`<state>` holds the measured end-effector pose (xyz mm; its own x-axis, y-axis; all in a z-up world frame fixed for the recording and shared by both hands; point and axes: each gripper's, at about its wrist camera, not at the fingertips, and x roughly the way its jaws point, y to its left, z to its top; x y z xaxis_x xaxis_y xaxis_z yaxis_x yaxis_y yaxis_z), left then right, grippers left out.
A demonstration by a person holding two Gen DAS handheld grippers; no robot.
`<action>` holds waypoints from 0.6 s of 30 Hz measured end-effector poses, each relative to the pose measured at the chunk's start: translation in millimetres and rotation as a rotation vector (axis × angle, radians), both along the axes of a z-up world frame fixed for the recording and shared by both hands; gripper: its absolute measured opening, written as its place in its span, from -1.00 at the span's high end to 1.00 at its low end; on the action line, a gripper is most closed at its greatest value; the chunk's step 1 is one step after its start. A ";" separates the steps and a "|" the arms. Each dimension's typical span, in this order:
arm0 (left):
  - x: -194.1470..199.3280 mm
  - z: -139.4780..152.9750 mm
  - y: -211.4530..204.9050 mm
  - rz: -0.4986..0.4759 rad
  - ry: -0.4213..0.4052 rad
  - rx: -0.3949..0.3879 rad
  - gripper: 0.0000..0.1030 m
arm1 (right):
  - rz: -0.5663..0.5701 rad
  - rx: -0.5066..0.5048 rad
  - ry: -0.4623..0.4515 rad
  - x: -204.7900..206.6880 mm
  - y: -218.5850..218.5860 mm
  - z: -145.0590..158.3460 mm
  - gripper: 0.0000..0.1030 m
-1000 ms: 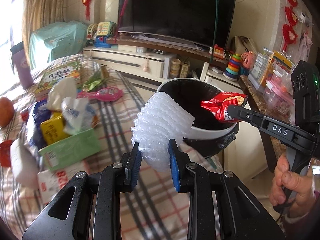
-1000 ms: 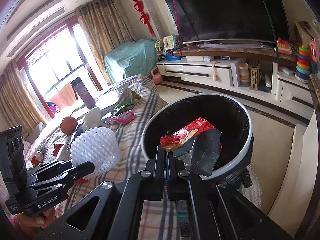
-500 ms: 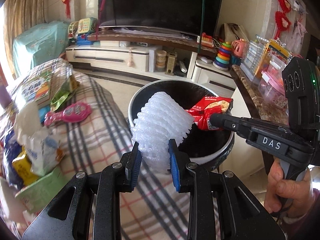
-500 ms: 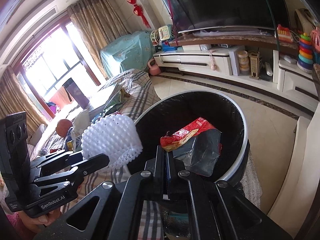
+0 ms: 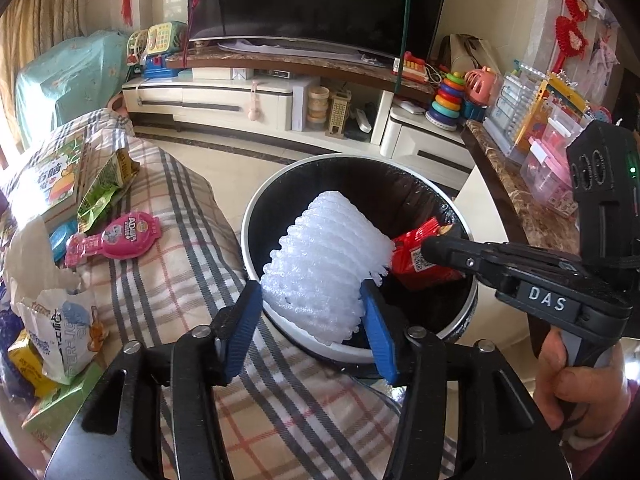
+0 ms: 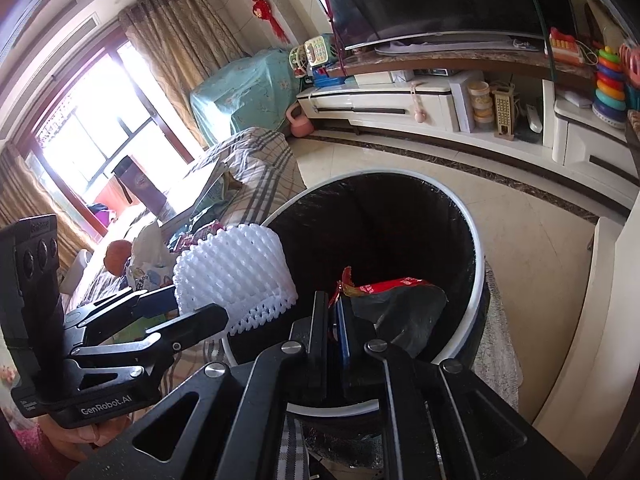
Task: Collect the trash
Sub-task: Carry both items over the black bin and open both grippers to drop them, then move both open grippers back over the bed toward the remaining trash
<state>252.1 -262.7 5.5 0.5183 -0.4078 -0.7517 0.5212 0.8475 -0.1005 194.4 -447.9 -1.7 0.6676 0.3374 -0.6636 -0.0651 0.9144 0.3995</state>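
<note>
As the left gripper's (image 5: pixel 312 328) jaws spread, the white foam fruit net (image 5: pixel 324 264) that was pinched narrow a second ago has sprung back to full width. It sits between the blue pads (image 5: pixel 244 328), perhaps just brushing them but no longer squeezed. Net hangs over the near rim of the bin (image 5: pixel 256 216), not yet fallen.

Right gripper (image 6: pixel 334 332): jaws starting to part, only a sliver of gap. Red snack wrapper (image 6: pixel 384 284) is between the pads and in contact with them, held out over the bin mouth.

Change over the last second: both hands have carried their loads sideways from above the plaid cloth (image 5: pixel 180 248) to above the black-lined bin, and both are now releasing.

Judgement: drop step for two pieces, nearly done. The net is light and springy, so it may catch on a pad or the rim rather than fall clean.

Farther out on the cloth: pink lollipop pack (image 5: pixel 120 236), green packet (image 5: pixel 104 192), crumpled tissue bag (image 5: pixel 60 320). Probably next to collect. TV cabinet (image 5: pixel 240 96) beyond.
</note>
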 end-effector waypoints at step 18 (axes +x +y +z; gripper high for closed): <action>-20.8 1.7 41.4 0.086 -0.023 -0.038 -0.37 | -0.012 0.011 -0.015 -9.2 6.4 7.1 0.37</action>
<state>231.4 -221.3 7.2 0.5699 -0.3892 -0.7237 0.4493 0.8850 -0.1221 185.2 -441.5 5.4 0.6817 0.3365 -0.6496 -0.0601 0.9107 0.4087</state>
